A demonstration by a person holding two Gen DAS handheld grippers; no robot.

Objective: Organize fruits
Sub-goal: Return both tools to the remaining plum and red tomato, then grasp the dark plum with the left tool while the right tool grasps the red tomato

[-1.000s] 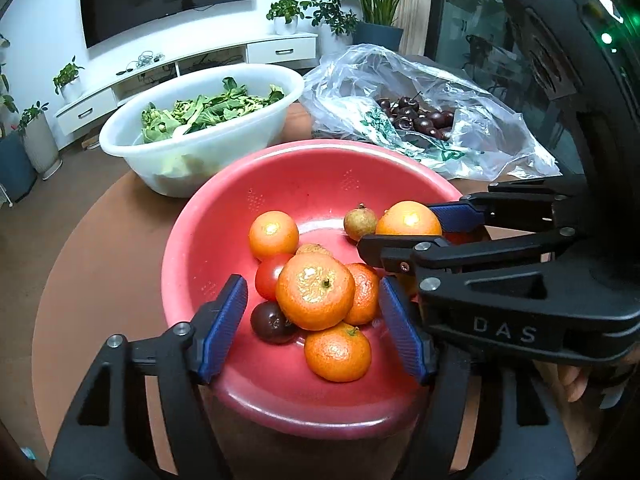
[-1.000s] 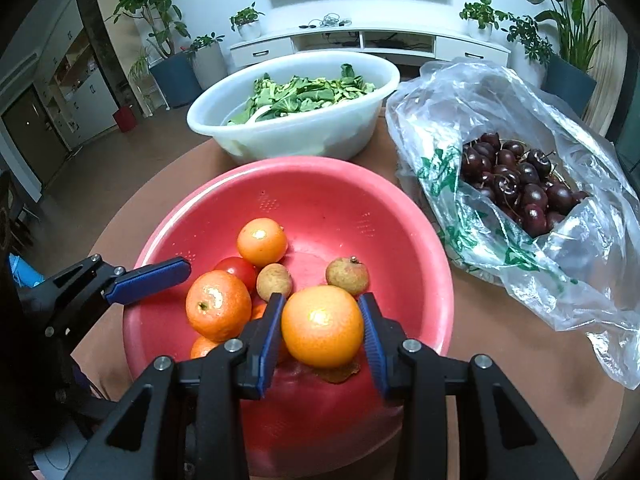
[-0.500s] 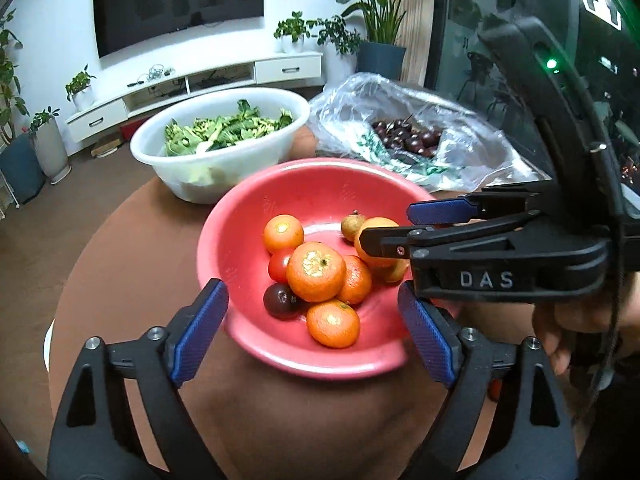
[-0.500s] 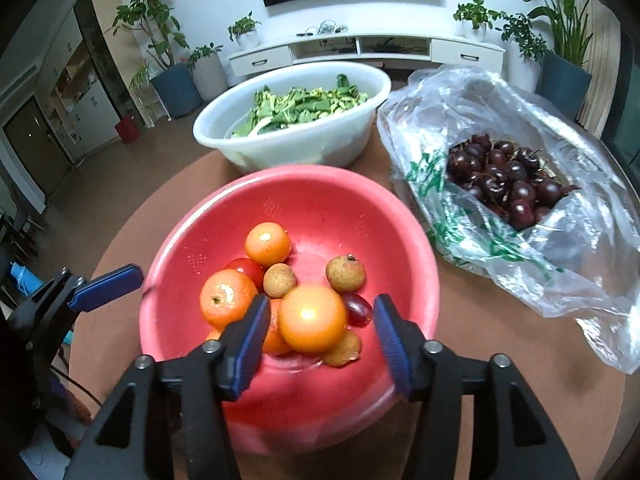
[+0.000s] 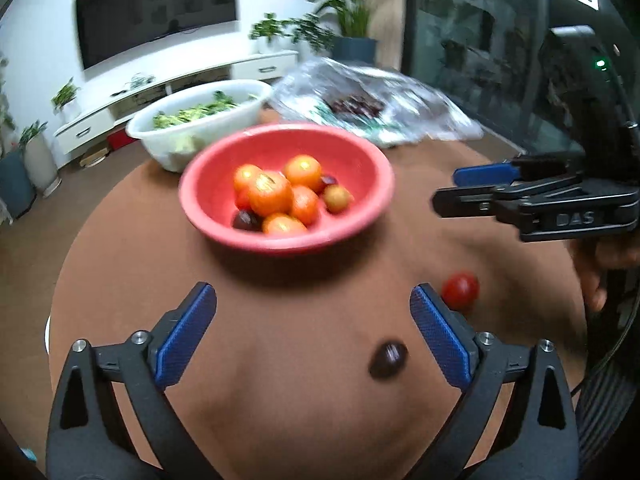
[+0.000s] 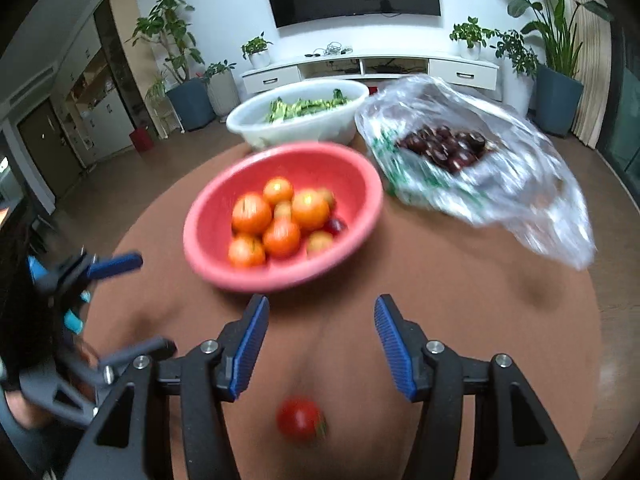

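Note:
A red bowl [image 5: 280, 240] [image 6: 248, 276] on the round brown table holds several oranges [image 5: 270, 194] [image 6: 252, 212] and smaller fruits. My left gripper [image 5: 312, 312] hovers over bare table in front of the bowl, its jaws opening with nothing between them. A dark plum [image 5: 388, 360] lies on the table by its right finger, and a red tomato [image 5: 460, 290] just outside that finger. My right gripper [image 6: 322, 320] [image 5: 480, 188] stands open and empty before the bowl. The tomato [image 6: 300, 418] lies below it, between its finger arms.
Behind the red bowl stands a white bowl of greens [image 5: 192, 128] [image 6: 296, 114]. A clear plastic bag of dark cherries [image 6: 444, 148] [image 5: 356, 104] lies at the back right. The left gripper [image 6: 112, 264] shows at the left edge of the right wrist view.
Both grippers pulled back from the bowl toward the table's near side. The right one let go of its orange, now in the bowl. The left jaws widened. Tomato and plum came into view.

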